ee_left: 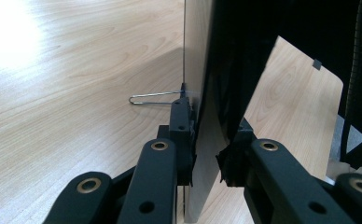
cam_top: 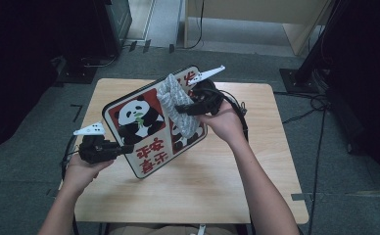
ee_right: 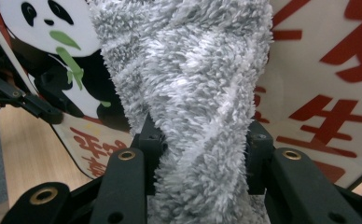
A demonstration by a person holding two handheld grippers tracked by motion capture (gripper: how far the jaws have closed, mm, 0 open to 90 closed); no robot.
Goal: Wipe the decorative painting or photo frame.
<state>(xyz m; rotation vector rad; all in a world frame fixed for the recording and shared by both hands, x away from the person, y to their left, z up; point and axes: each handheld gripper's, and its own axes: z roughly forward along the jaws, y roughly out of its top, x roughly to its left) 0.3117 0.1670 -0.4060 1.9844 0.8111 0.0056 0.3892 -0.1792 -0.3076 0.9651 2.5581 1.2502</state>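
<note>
Nearest the lens in the left gripper view, the left gripper (ee_left: 206, 154) has its jaws clamped on the edge of the panda sign board (ee_left: 202, 88), with a wire clip (ee_left: 153, 97) just past it on the wooden table (ee_left: 76, 93). In the high view that board (cam_top: 144, 125) stands tilted at frame centre. Right of it, the right gripper (cam_top: 185, 108) pinches a grey fluffy cloth (cam_top: 173, 95) against the board's face.
</note>
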